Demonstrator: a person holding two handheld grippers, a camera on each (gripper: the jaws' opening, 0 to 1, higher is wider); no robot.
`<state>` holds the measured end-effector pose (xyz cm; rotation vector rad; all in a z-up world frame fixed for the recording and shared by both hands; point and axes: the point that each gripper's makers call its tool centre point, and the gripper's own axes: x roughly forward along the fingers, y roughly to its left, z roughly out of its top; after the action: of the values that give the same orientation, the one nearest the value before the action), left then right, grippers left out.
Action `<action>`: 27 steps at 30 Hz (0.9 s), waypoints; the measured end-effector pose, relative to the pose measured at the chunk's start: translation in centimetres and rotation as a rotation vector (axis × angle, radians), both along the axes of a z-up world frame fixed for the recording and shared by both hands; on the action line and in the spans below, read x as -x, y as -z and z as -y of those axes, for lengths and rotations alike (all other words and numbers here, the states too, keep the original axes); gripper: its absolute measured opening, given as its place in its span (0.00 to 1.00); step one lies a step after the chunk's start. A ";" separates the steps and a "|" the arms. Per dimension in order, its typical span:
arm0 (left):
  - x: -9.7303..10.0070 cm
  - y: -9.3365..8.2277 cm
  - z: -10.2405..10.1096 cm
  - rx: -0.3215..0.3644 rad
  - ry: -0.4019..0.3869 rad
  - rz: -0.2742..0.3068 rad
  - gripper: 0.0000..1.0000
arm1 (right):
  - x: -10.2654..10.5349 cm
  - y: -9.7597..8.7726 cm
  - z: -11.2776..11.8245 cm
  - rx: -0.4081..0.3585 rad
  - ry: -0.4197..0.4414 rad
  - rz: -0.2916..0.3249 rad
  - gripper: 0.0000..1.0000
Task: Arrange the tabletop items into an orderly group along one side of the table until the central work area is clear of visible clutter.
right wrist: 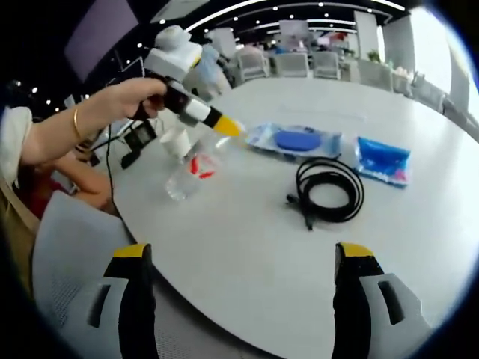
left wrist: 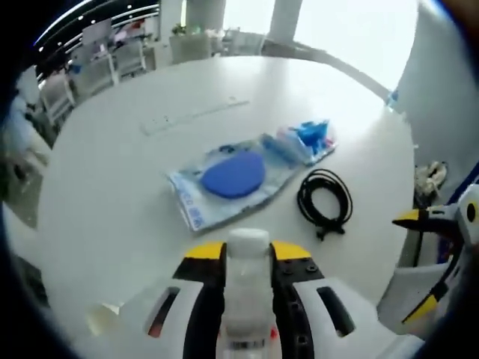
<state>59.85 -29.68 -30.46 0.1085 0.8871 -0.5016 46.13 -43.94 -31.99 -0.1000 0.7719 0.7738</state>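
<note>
Two jaws of the left gripper (left wrist: 248, 258) are clamping a clear plastic bottle (left wrist: 247, 288), lifting it for regrouping. Right gripper (right wrist: 243, 258) is waiting, jaws spread wide, facing the coiled black cable (right wrist: 329, 191), blue-disc packet (right wrist: 296, 140) and blue pouch (right wrist: 382, 159) mid-table (right wrist: 247, 239).

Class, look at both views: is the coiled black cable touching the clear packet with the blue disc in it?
Apart. The right gripper view shows bare white table between the black cable and the packet; the left gripper view shows the same gap.
</note>
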 end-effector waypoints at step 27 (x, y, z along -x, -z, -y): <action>6.4 -5.5 -3.9 0.112 -0.025 0.203 0.20 | 0.7 0.1 -0.5 0.018 -0.050 0.002 0.99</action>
<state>53.42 -25.78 -24.93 0.0456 0.6598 -0.5064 45.45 -43.44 -32.07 -0.1370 0.7766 0.8135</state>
